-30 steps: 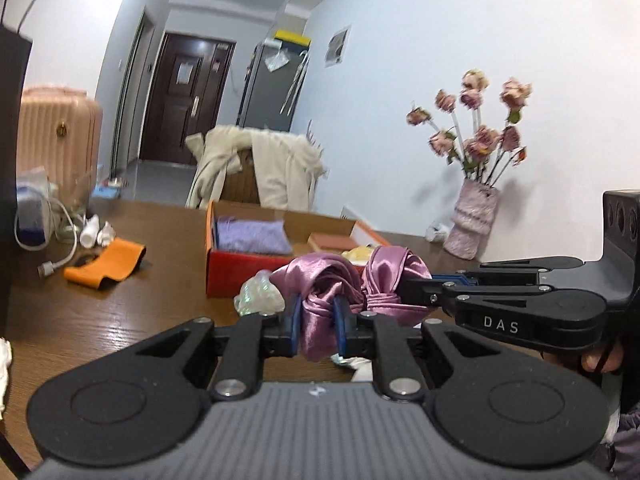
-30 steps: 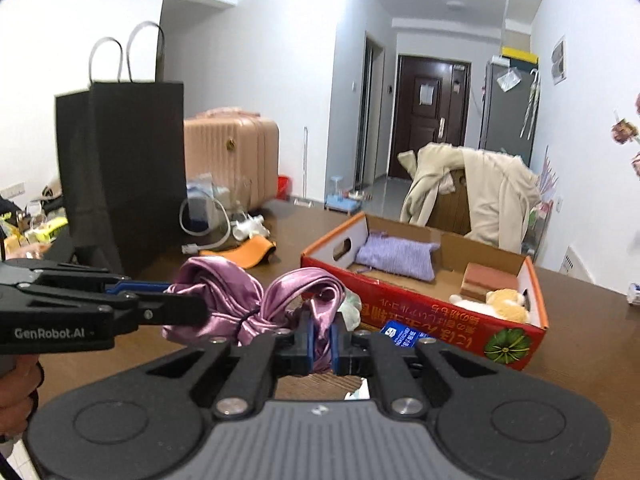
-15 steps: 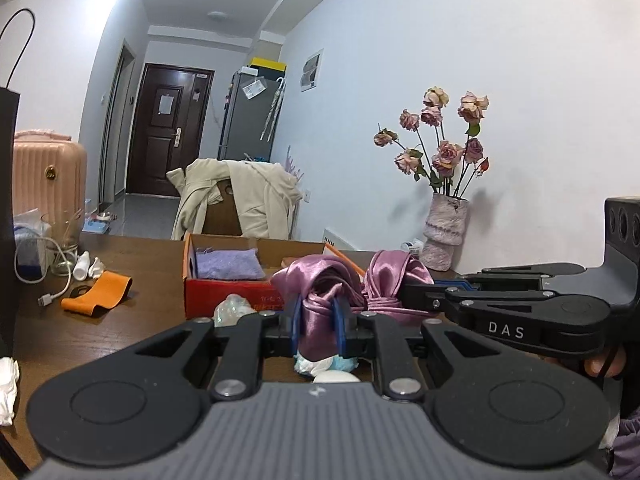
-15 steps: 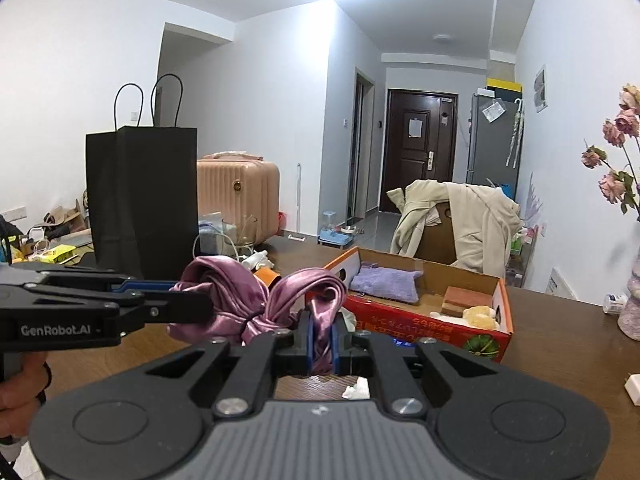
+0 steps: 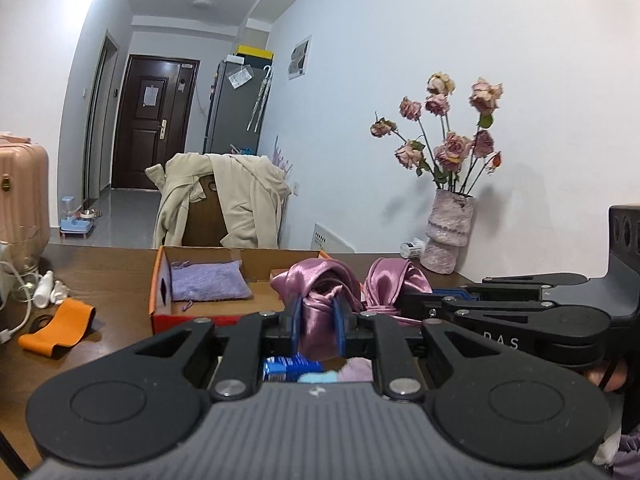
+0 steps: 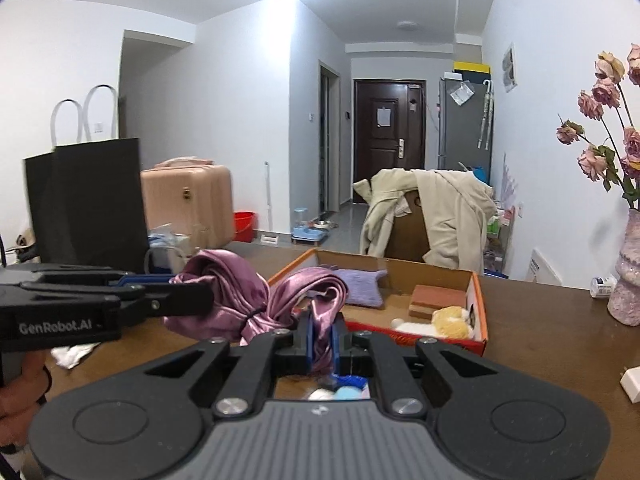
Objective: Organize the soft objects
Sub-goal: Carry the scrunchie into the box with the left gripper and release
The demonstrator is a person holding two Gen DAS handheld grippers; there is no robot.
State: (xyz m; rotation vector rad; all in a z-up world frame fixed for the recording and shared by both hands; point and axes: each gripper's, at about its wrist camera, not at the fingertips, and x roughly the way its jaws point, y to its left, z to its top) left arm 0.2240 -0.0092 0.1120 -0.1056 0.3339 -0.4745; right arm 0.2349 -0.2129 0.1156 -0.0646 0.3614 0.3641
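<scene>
A pink satin bow (image 5: 344, 280) hangs in the air between both grippers, in front of an open orange cardboard box (image 5: 160, 276). My left gripper (image 5: 316, 322) is shut on the bow's left loop. My right gripper (image 6: 320, 338) is shut on its right loop (image 6: 308, 292); it also shows from the side in the left wrist view (image 5: 416, 304). The left gripper shows from the side in the right wrist view (image 6: 200, 300). The box holds a folded purple cloth (image 5: 208, 286), a brown block (image 6: 438, 300) and a yellow and white plush toy (image 6: 444, 320).
On the brown table (image 5: 108, 272) lie an orange band (image 5: 60, 328), a white cable and small bottles (image 5: 44, 292) at the left. A vase of dried roses (image 5: 450, 236) stands at the right wall. A black paper bag (image 6: 88, 200) stands at the left. A coat-draped chair (image 6: 432, 212) is behind the box.
Both grippers have lifted with the bow between them and the views tilted up. The box now sits lower and closer behind the bow. Both grips are unchanged.
</scene>
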